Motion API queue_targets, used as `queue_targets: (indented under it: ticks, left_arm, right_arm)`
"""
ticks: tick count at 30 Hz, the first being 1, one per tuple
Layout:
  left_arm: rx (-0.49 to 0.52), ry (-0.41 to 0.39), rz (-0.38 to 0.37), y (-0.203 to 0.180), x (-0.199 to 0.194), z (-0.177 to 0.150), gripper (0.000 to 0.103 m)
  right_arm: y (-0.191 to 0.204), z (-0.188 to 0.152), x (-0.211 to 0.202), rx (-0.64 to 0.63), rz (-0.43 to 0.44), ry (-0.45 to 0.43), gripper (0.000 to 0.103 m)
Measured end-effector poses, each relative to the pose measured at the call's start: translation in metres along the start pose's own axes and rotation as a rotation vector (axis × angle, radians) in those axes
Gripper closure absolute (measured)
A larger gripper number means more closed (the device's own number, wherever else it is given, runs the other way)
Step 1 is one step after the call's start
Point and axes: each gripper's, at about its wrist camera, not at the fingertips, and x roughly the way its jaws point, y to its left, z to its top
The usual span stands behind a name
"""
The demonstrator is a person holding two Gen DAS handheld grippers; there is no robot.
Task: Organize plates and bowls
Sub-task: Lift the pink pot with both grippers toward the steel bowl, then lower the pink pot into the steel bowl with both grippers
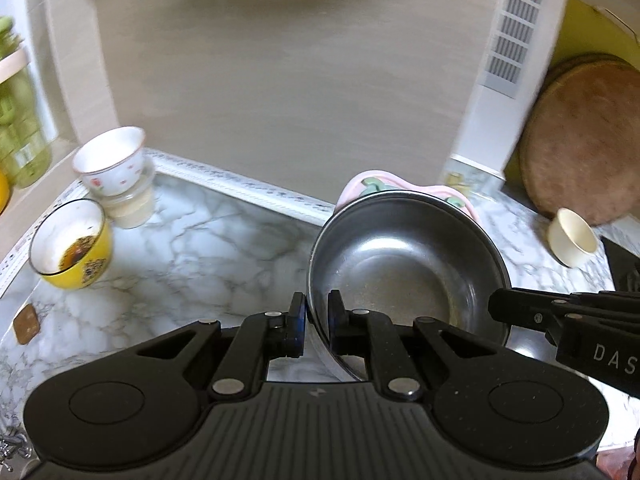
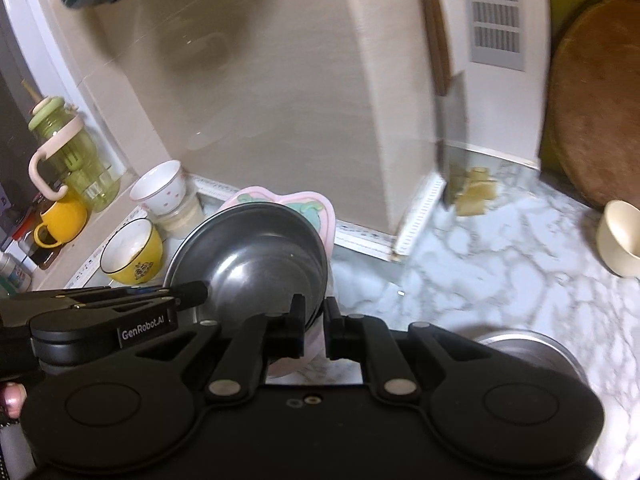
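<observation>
A steel bowl (image 1: 400, 264) (image 2: 260, 264) rests in a pink plate (image 1: 368, 184) (image 2: 316, 208) with green decoration, and both hang above the marble counter (image 1: 200, 240). My left gripper (image 1: 316, 320) is shut on the bowl's left rim. My right gripper (image 2: 314, 320) is shut on the opposite rim, with the pink plate's edge showing between its jaws just below the bowl. Each gripper shows in the other's view: the right gripper (image 1: 496, 308) at the bowl's right rim, the left gripper (image 2: 200, 292) at its left.
At the back left stand a yellow bowl (image 1: 68, 244) (image 2: 128, 252) and a white floral cup (image 1: 112, 164) on a clear container. A cream bowl (image 1: 572, 236) and a round wooden board (image 1: 580, 140) are at the right. Another steel bowl (image 2: 528, 352) lies on the counter below my right gripper.
</observation>
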Motion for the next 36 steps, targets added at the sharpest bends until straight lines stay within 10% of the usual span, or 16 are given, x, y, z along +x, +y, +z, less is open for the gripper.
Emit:
queue_targets:
  ticks: [36]
  left_arm:
    - [0.246, 0.140, -0.100, -0.196, 0.057, -0.050, 0.093]
  right_arm:
    - [-0.181, -0.099, -0.051, 0.252, -0.163, 0.021, 0.093]
